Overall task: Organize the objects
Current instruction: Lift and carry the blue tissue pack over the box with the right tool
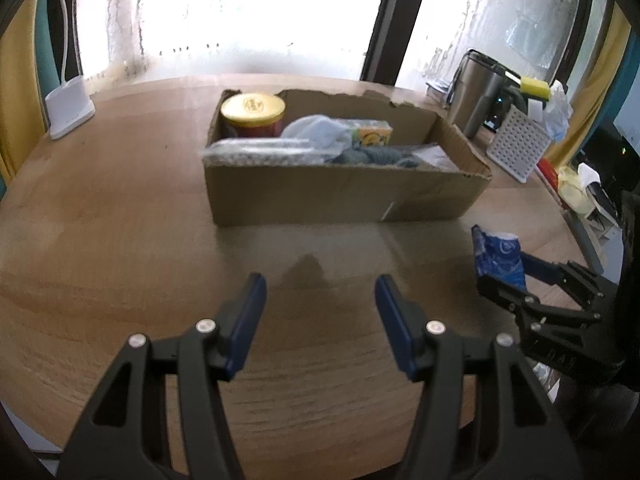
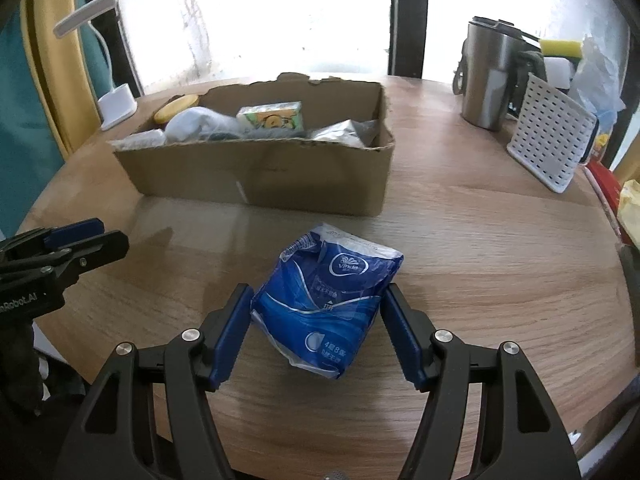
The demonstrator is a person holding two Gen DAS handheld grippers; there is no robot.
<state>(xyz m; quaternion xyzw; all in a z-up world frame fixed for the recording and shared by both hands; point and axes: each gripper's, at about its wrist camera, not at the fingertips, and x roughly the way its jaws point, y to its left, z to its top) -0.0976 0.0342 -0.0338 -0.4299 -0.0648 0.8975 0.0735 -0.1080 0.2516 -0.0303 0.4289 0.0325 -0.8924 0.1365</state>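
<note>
A blue tissue pack (image 2: pixel 326 300) lies on the round wooden table (image 2: pixel 480 280) in front of an open cardboard box (image 2: pixel 260 176). My right gripper (image 2: pixel 318 332) has its jaws around the pack, touching its sides; whether it grips is unclear. The pack also shows in the left wrist view (image 1: pixel 498 258) between the right gripper's fingers (image 1: pixel 508 292). My left gripper (image 1: pixel 320 320) is open and empty, above bare table in front of the box (image 1: pixel 336 196). The box holds a yellow-lidded red jar (image 1: pixel 254 116), a small yellow-green carton (image 1: pixel 372 136), cloth and plastic bags.
A steel mug (image 2: pixel 486 80) and a white perforated basket (image 2: pixel 552 136) stand at the back right, with a yellow sponge (image 2: pixel 560 46) behind. A white lamp base (image 2: pixel 118 106) stands at the back left. The table edge curves close on the right.
</note>
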